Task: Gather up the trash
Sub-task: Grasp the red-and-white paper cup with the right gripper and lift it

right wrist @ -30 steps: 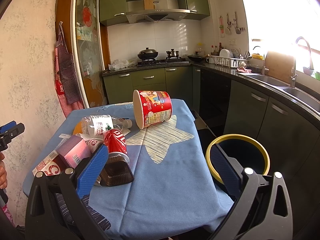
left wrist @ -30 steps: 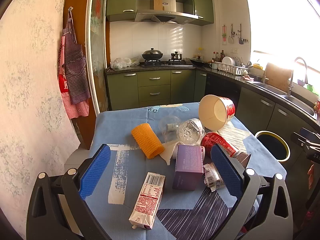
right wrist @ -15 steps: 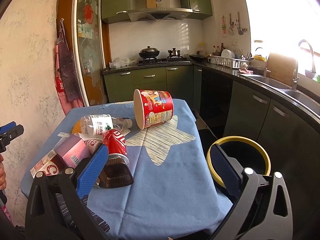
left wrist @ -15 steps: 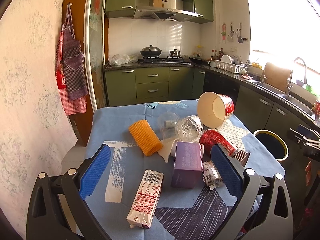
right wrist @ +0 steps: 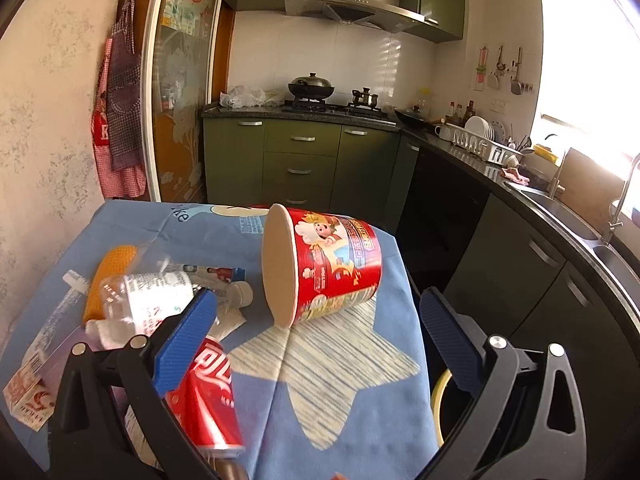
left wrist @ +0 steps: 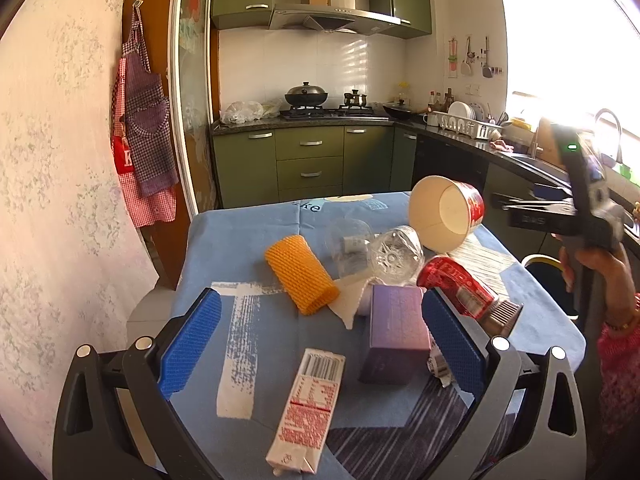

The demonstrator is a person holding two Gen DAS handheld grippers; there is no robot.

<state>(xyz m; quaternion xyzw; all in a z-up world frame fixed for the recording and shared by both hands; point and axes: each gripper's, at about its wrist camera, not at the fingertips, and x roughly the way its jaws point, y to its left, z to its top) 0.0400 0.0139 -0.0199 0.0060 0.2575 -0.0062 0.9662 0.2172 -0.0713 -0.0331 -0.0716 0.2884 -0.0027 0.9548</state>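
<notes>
The left gripper (left wrist: 320,344) is wide open above the blue tablecloth (left wrist: 240,240) and holds nothing. Closest to it lies a white and red milk carton (left wrist: 308,404) with a bar code on top. Just past that stands a purple box (left wrist: 396,332). Beside the box lie a white paper scrap (left wrist: 348,304) and an orange mesh roll (left wrist: 300,276).

The right gripper (right wrist: 316,340) is wide open too, holding nothing. A red Coca-Cola can (right wrist: 208,392) lies on its side under its left finger. A clear plastic bottle (right wrist: 144,304) with a white label lies a bit farther. Then comes a big red noodle cup (right wrist: 320,264), tipped on its side, with a cartoon kid on it. Its inside looks empty. A bin with a yellow rim (right wrist: 438,400) sits beside the table; I cannot tell what is in it.
</notes>
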